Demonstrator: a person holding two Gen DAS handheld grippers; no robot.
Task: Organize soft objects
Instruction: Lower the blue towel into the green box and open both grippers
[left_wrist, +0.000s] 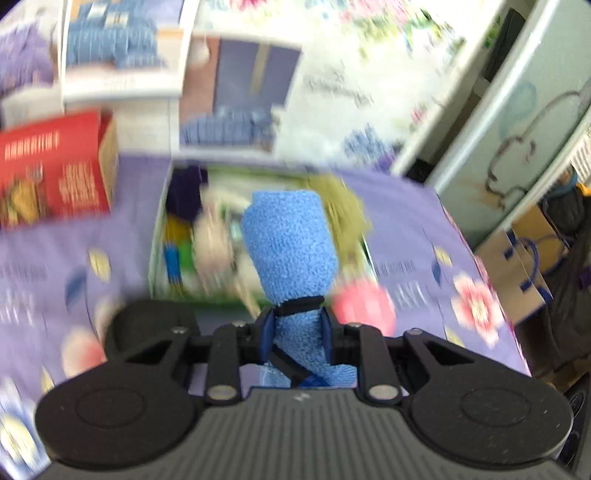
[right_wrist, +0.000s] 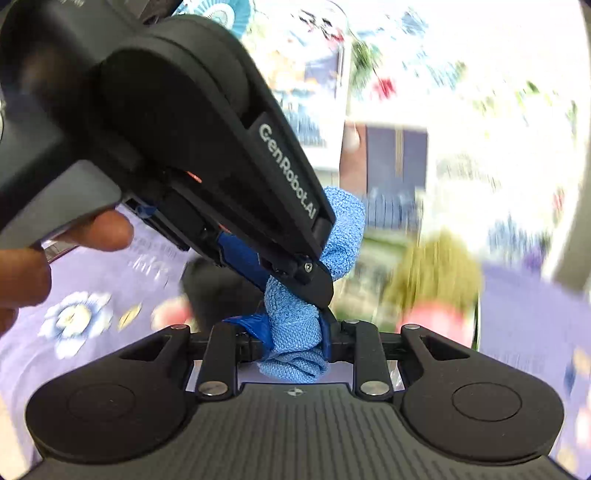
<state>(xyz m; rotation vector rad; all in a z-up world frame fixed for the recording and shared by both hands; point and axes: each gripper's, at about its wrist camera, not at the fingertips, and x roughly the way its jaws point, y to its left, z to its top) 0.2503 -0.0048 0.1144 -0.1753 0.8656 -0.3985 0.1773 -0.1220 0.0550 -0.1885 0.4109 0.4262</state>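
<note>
Above the box (left_wrist: 258, 236) of soft things, the left gripper (left_wrist: 298, 325) and right gripper (right_wrist: 295, 338) are both clamping 1 blue towel (left_wrist: 288, 236), holding it aloft and not yet packed, so sorting is looking barely begun.

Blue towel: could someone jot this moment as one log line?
blue towel | left gripper: shut on it | right gripper: shut on it | over green box

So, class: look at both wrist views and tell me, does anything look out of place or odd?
Yes. One blue cloth is pinched by both the left gripper and the right gripper, bunched into a twisted roll above the open box of soft items. A red carton sits tilted on the bedspread.
</note>
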